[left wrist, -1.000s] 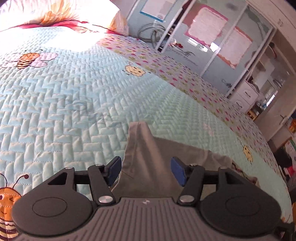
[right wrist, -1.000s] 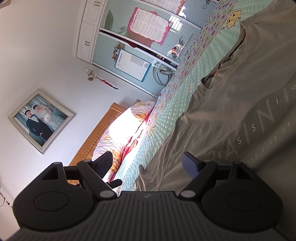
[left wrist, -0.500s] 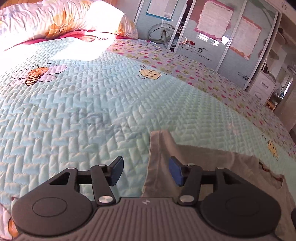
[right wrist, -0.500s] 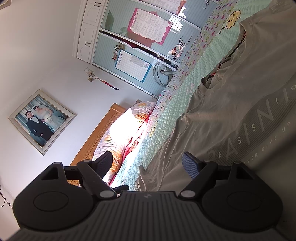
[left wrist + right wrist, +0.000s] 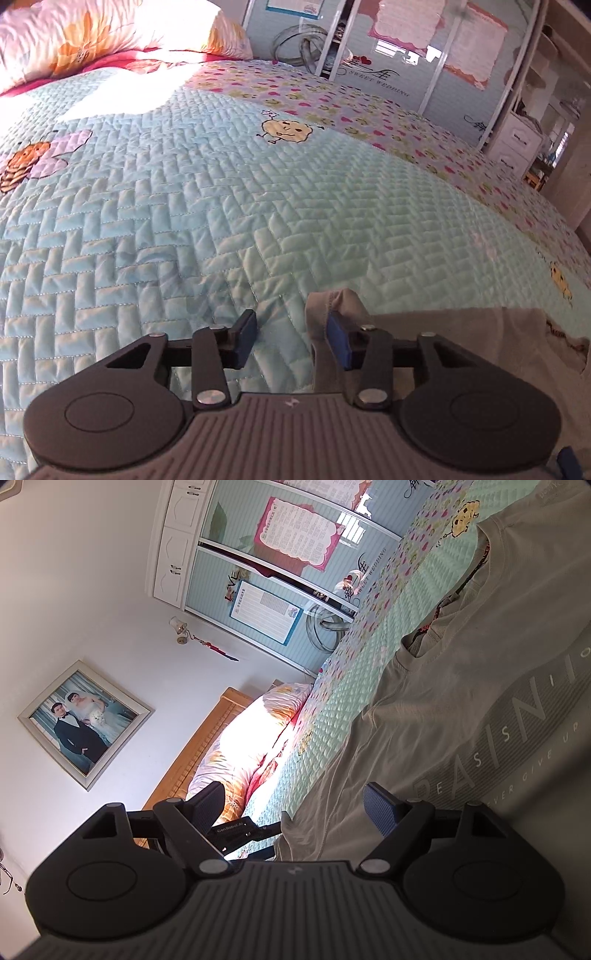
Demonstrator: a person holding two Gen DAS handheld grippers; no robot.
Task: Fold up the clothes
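A grey T-shirt with pale lettering lies flat on the quilted light-blue bedspread. In the left wrist view its sleeve tip lies between the jaws, up against the right fingertip. My left gripper is open, low over the bedspread at the sleeve's edge. My right gripper is open and empty above the shirt's lower part. The left gripper also shows in the right wrist view, beside the sleeve end.
Floral pillows lie at the head of the bed against a wooden headboard. A mirrored wardrobe stands past the far side of the bed. A white drawer unit stands at the right. A framed photo hangs on the wall.
My left gripper has shifted left across the sleeve, so the sleeve tip now sits at the right finger instead of filling the gap. The right gripper has not moved.
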